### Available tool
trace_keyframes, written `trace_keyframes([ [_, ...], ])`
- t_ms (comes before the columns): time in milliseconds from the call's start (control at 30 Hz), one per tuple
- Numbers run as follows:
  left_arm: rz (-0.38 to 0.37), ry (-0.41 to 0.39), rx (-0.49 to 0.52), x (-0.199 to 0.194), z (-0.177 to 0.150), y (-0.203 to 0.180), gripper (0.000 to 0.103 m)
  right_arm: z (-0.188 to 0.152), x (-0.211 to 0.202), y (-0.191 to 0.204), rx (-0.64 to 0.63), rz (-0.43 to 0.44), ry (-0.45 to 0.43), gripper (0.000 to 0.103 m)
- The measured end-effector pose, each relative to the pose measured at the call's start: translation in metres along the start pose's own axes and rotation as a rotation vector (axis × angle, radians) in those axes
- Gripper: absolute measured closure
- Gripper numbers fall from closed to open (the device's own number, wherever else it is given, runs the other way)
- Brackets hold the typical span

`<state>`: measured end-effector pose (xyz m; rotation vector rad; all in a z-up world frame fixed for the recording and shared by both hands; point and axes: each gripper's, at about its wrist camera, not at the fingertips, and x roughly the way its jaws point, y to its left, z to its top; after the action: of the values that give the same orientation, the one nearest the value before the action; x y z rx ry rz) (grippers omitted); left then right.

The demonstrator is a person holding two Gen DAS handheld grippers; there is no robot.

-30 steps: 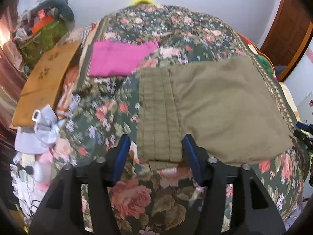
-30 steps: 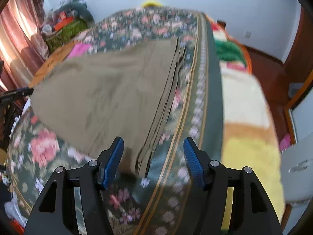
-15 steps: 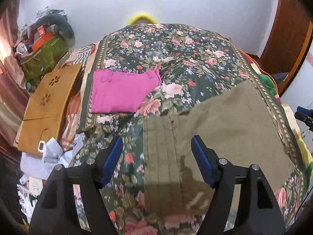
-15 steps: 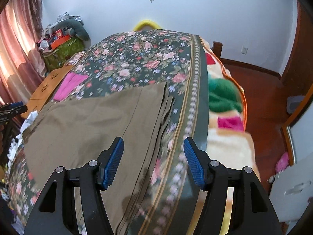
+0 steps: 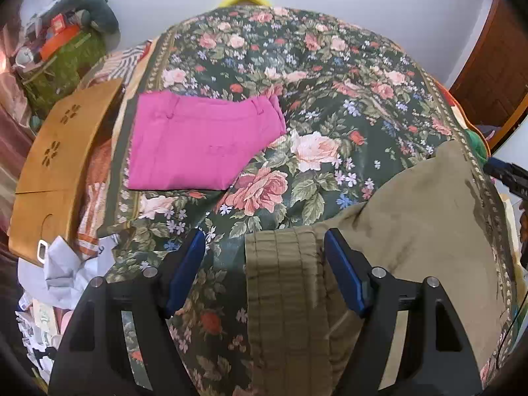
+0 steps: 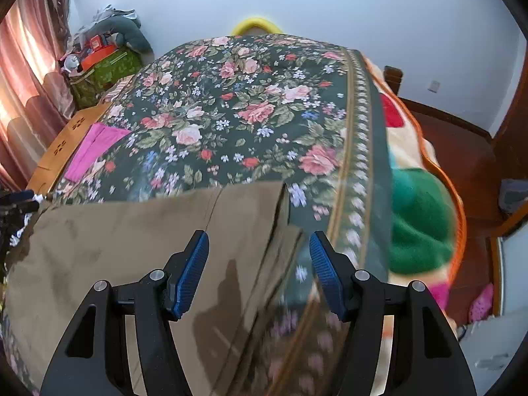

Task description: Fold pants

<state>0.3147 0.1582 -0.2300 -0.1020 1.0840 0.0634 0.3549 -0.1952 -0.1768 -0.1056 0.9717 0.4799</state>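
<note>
A bedroom in a home.
A bed (image 6: pixel 250 105) under a floral cover, pink curtains (image 6: pixel 23 76), folded clothes (image 5: pixel 198 145).

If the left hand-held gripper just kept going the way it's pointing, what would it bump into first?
Most likely the olive pants: their pleated waistband end lies between the open fingers of the left hand-held gripper, on the floral bedspread. Depth is hard to judge.

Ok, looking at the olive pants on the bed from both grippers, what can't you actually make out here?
- Olive pants, left wrist view: near end cut off by the bottom edge and hidden behind the left gripper.
- Pants hem edge, right wrist view: motion blur smears the layers, so their count is unclear.
- Pink folded garment, right wrist view: partly hidden by the bedspread's bulge.
</note>
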Motion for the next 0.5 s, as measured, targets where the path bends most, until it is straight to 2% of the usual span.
trace_keyframes([
  [133,-0.011,0.026,0.003,0.015,0.0,-0.001,0.028,0.014,0.027,-0.004,0.013,0.034,0.016,0.044],
  [267,-0.038,0.038,-0.005,0.024,-0.005,-0.003,0.023,0.023,0.052,-0.01,0.052,0.039,0.055,0.048],
  [367,-0.029,0.041,0.01,0.029,-0.009,-0.006,0.022,0.025,0.066,-0.012,0.07,0.039,0.083,0.058],
  [500,-0.034,0.026,0.017,0.029,-0.012,-0.009,0.023,0.018,0.078,-0.012,0.066,0.029,0.104,0.083],
])
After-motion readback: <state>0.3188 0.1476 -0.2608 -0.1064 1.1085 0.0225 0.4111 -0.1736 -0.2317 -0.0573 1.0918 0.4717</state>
